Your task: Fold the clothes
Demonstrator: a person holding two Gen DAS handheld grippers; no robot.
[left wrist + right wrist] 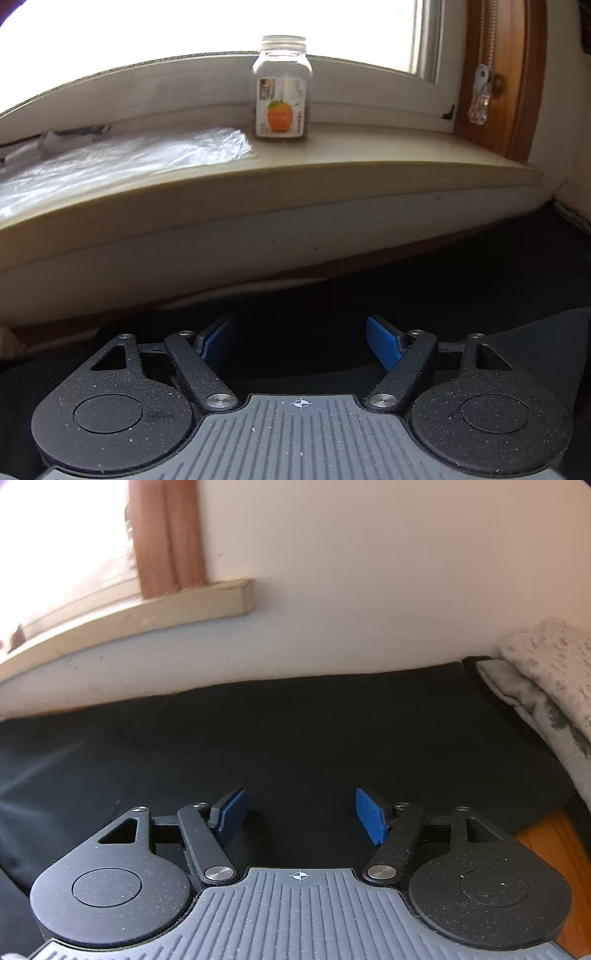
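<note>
A black garment lies spread flat below the wall in the right wrist view. My right gripper hovers over it, open, with only dark cloth showing between its blue pads. In the left wrist view the same black cloth fills the dark area under the windowsill. My left gripper is open above it, its blue pads wide apart with nothing pinched between them.
A beige windowsill carries a clear jar with an orange label and a plastic sheet. A grey-white patterned blanket lies at the right. Orange wooden floor shows at the lower right. A white wall backs the garment.
</note>
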